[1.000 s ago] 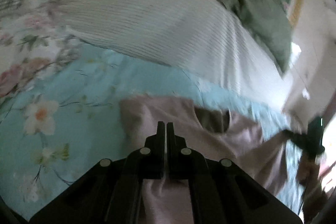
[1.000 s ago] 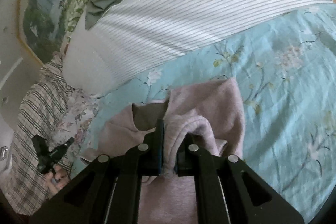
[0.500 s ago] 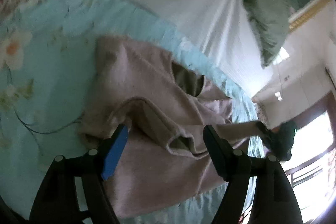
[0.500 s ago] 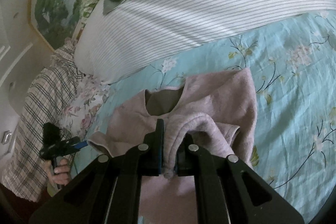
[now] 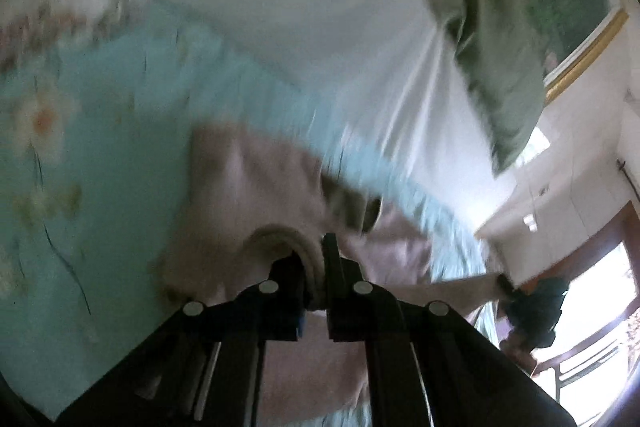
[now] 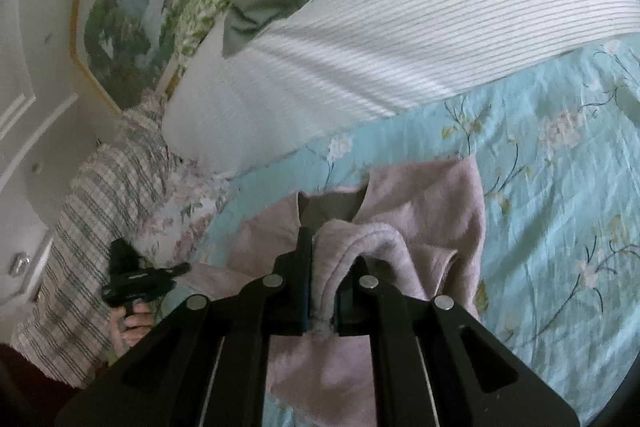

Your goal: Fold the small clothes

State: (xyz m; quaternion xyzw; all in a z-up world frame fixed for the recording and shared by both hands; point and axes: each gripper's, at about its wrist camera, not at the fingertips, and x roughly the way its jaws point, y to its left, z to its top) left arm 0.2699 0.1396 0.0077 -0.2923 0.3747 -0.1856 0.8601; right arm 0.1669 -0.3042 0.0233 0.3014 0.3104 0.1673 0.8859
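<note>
While both grippers, left (image 5: pixel 316 267) and right (image 6: pixel 324 267), are clenching pink sweater (image 6: pixel 432 211) folds, uneven pulling is risking a slip.

Left wrist view is all motion blur, blown-out window (image 5: pixel 600 307) glare lower right; right wrist view sharp but dim, fisheye-warped edges.

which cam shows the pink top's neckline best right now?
Right wrist. The pink top is sharp there and its neckline opens just beyond the right gripper, which pinches a fold. Left wrist shows the same neckline motion-blurred, past the left gripper, shut on fabric.
</note>
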